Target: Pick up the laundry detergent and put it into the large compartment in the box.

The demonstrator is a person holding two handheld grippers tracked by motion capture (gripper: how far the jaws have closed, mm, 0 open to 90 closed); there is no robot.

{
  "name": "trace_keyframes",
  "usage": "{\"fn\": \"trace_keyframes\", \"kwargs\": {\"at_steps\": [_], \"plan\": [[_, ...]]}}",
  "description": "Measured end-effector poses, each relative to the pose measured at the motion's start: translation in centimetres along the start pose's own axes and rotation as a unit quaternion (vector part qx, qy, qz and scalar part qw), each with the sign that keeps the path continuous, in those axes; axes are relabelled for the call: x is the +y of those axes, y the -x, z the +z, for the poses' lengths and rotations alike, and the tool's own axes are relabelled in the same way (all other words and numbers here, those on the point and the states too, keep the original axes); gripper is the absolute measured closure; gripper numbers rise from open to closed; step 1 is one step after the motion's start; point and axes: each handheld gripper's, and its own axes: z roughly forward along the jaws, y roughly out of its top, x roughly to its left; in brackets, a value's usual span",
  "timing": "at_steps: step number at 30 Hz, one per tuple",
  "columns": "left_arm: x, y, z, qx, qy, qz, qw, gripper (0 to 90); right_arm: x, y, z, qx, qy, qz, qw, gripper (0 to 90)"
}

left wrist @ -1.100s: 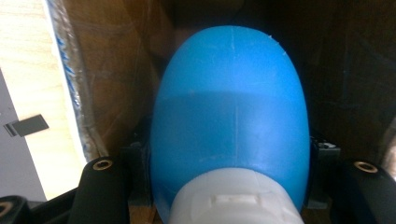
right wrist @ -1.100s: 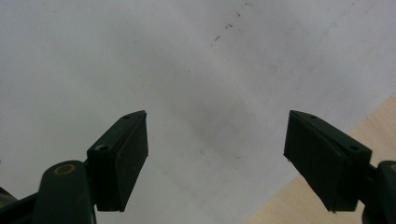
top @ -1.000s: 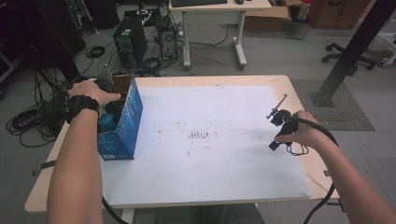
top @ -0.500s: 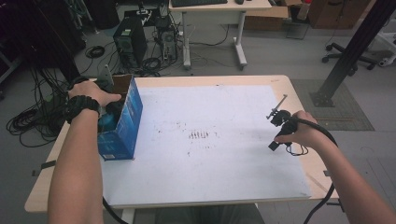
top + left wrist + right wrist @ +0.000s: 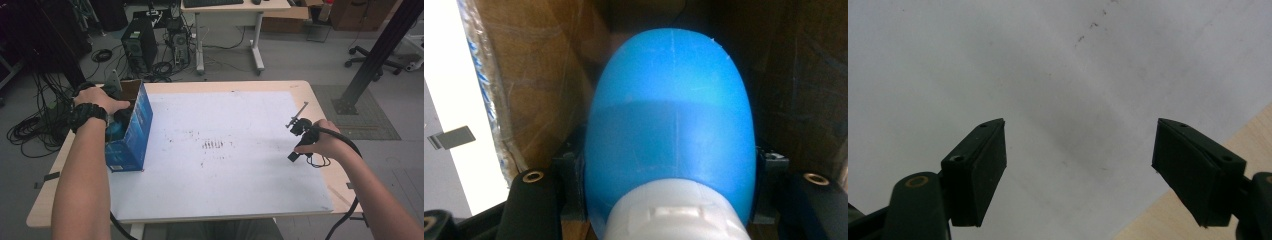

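My left gripper (image 5: 669,200) clamps the blue plastic bottle with a white cap (image 5: 671,145), cap toward me, long axis running away into the blue cardboard box (image 5: 131,131). My right gripper (image 5: 1080,175) gapes wide, well apart.

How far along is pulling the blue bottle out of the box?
Done: the left gripper is shut on the blue bottle, its jaws pressing both sides just above the white cap. In hand: the bottle sits inside the blue cardboard box, with the left hand at its open top. Left: lifting it out and setting it down. The right gripper hangs open over the white sheet.
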Motion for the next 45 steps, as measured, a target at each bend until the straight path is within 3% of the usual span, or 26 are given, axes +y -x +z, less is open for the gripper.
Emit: {"fn": "trace_keyframes", "kwargs": {"at_steps": [17,45], "plan": [[-0.5,0.2,-1.6,0.01,0.028,-0.008,0.9995,31.2,-0.1,-0.2,0.0,0.001,0.003,-0.002,1.0,21.9],[-1.1,0.5,-3.6,0.016,0.033,-0.009,0.9993,30.4,-0.1,-0.3,-0.3,0.0,0.008,-0.004,1.0,21.9]]}}
